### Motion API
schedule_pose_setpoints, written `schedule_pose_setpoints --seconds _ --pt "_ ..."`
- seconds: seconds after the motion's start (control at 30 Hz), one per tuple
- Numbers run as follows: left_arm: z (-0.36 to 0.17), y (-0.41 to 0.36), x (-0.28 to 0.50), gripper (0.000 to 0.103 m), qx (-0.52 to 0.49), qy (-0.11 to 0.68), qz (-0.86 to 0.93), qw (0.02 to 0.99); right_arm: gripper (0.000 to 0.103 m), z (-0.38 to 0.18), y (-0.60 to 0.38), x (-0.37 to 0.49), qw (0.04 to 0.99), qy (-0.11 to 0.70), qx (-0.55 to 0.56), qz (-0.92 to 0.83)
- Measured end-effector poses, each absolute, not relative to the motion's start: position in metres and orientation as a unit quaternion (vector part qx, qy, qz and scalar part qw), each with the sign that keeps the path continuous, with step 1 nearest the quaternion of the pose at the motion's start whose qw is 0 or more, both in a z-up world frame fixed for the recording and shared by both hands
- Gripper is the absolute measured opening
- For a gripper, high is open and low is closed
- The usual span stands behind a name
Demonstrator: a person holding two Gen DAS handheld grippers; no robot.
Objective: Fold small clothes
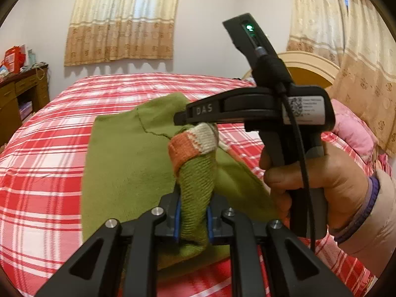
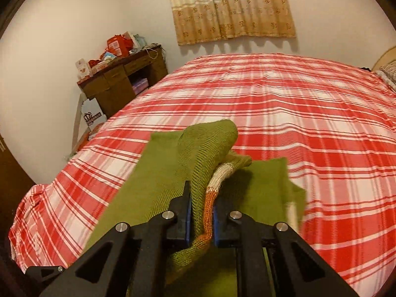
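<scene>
Both grippers pinch the green sweater (image 1: 123, 163): left gripper (image 1: 193, 222) and right gripper (image 2: 201, 219) clamp ribbed folds. Soft, light, floppy knit on the bed (image 2: 297, 113); best held at its striped cuff (image 1: 193, 143) or edges.

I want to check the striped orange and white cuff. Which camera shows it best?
The left wrist view: the cuff faces the camera, orange and white bands clear, above the left tongs. The right wrist view shows it only edge-on, pinched with green sweater fabric in the right tongs.
</scene>
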State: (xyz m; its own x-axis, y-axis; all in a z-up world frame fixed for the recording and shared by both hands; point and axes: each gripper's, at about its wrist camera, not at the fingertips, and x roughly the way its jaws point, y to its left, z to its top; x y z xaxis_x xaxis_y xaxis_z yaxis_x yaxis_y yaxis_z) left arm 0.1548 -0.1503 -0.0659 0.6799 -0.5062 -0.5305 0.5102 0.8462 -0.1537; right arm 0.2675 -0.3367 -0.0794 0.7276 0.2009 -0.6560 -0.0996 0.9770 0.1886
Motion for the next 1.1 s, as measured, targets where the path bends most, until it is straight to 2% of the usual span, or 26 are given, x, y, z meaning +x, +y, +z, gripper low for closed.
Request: schedule_pose_setpoints --seconds 0.37,0.63,0.7,0.8,0.83,0.87,0.9,1.1 --pt "-0.074 -0.189 0.153 0.015 0.028 0.303 -0.311 0.900 0.012 -0.096 -0.384 0.256 0.924 0.369 0.081 0.049" --pt "-0.085 -0.202 0.154 0.017 0.043 0.338 -0.316 0.885 0.013 -0.134 -0.411 0.255 0.906 0.400 0.129 0.051" --pt "-0.083 -0.198 0.148 0.024 0.044 0.346 -0.324 0.879 0.017 -0.135 -0.419 0.249 0.901 0.398 0.164 0.059" --pt "-0.081 -0.185 0.126 0.041 0.054 0.343 -0.336 0.875 0.020 -0.131 -0.426 0.227 0.897 0.396 0.188 0.062" --pt "-0.081 -0.178 0.118 0.051 0.055 0.342 -0.335 0.876 0.022 -0.129 -0.427 0.218 0.898 0.395 0.183 0.056" --pt "-0.080 -0.165 0.108 0.060 0.051 0.342 -0.336 0.876 0.029 -0.125 -0.428 0.205 0.902 0.393 0.171 0.044" --pt "-0.080 -0.158 0.102 0.062 0.048 0.343 -0.336 0.876 0.037 -0.122 -0.429 0.197 0.904 0.392 0.165 0.034" --pt "-0.094 -0.110 0.085 0.065 0.018 0.381 -0.290 0.878 0.037 -0.089 -0.418 0.124 0.925 0.361 0.120 0.008"
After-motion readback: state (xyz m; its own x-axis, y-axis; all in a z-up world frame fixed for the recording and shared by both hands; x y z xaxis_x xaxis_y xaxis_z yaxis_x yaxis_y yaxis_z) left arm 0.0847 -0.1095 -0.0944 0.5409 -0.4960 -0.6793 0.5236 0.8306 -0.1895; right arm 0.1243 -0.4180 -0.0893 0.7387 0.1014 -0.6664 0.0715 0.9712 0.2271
